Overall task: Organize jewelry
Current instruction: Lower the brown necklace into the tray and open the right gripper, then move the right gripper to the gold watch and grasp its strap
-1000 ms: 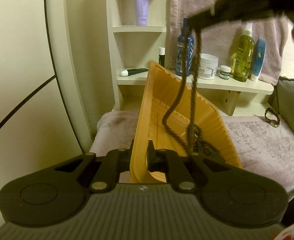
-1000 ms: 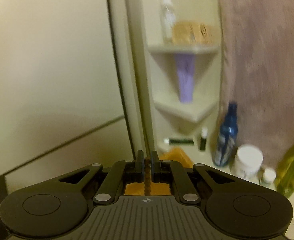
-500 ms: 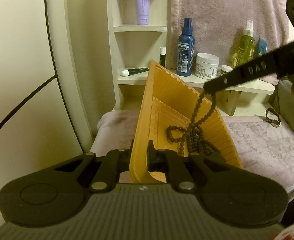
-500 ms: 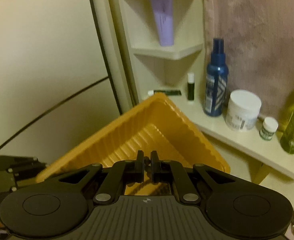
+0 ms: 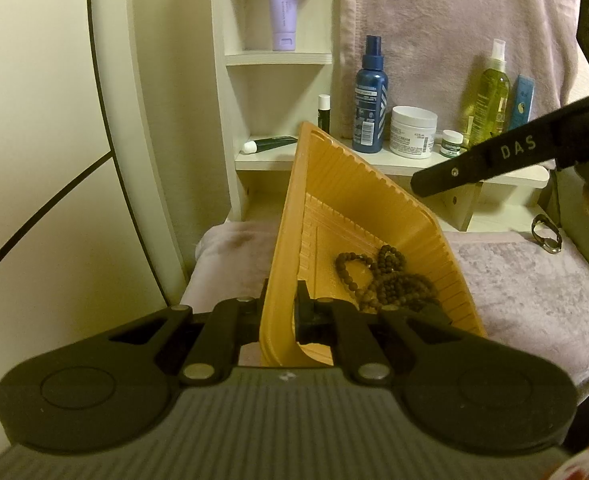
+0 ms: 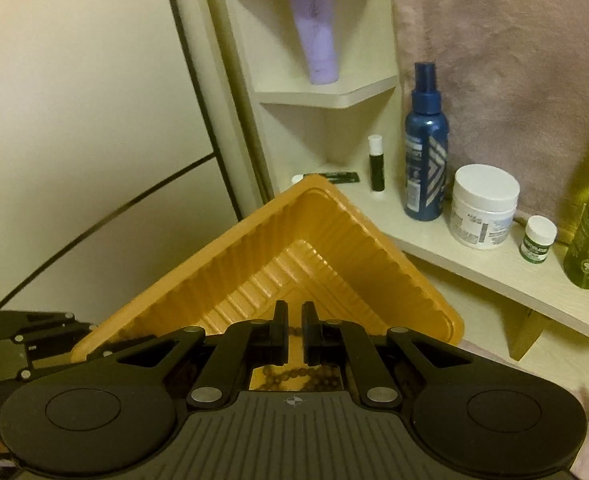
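Observation:
A yellow ribbed tray [image 5: 354, 200] is held tilted above a pink towel; my left gripper [image 5: 284, 300] is shut on its near rim. A dark beaded necklace [image 5: 386, 280] lies heaped in the tray's low corner, with no strand leading upward. My right gripper [image 5: 418, 180] comes in from the right above the tray, seen side-on, with nothing hanging from its tip. In the right wrist view the right gripper [image 6: 294, 320] hovers over the tray [image 6: 334, 240], its jaws a narrow slit apart and empty, with the necklace [image 6: 294, 374] below them.
Behind the tray, a white shelf [image 5: 374, 162] carries a blue spray bottle [image 5: 370, 108], a white jar [image 5: 412, 132], a green bottle [image 5: 490, 92] and small tubes. A metal clasp [image 5: 546, 236] lies on the towel [image 5: 534, 300] at right. A cream wall panel stands to the left.
The right gripper came down over the tray. The necklace that hung from its tip now lies wholly in the tray. The left gripper and tray stayed still.

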`<action>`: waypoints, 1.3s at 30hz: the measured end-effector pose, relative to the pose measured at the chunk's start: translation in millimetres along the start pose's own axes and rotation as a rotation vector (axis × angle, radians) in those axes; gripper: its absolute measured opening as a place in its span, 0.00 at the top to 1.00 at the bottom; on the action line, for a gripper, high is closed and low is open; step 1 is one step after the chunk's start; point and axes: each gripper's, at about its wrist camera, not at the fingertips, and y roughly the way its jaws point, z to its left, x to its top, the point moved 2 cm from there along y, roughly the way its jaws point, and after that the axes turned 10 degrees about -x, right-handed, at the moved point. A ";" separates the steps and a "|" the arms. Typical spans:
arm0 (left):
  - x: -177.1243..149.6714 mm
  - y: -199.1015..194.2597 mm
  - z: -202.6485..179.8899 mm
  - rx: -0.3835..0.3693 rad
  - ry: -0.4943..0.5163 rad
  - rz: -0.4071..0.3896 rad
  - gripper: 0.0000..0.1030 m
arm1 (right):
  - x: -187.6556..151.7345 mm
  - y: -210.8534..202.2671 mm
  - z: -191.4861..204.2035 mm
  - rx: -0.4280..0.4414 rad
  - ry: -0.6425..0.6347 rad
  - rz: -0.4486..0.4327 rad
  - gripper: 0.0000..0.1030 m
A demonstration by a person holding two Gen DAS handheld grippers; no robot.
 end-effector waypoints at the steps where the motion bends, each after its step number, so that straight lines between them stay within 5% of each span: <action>1: 0.0 0.0 0.0 0.000 0.000 0.000 0.93 | 0.0 -1.2 -1.3 -0.004 0.006 -0.004 0.94; 8: -0.1 0.0 -0.1 -0.001 0.000 0.000 0.93 | -4.9 -8.7 -16.3 -0.033 0.060 -0.012 0.90; 13: -0.4 -0.6 -0.4 -0.001 0.000 -0.001 0.93 | -22.7 -16.8 -40.7 -0.071 0.147 -0.011 0.44; 14: -0.4 -0.6 -0.3 -0.001 -0.001 -0.001 0.93 | -28.0 -18.9 -46.6 -0.084 0.162 -0.009 0.43; 25: 0.2 -1.2 -0.9 0.000 0.006 0.001 0.93 | -102.2 -48.6 -108.0 -0.296 0.315 0.037 0.39; 39: 1.3 -1.7 -3.1 0.003 0.020 0.004 0.93 | -165.3 -86.4 -157.6 -0.514 0.336 0.058 0.38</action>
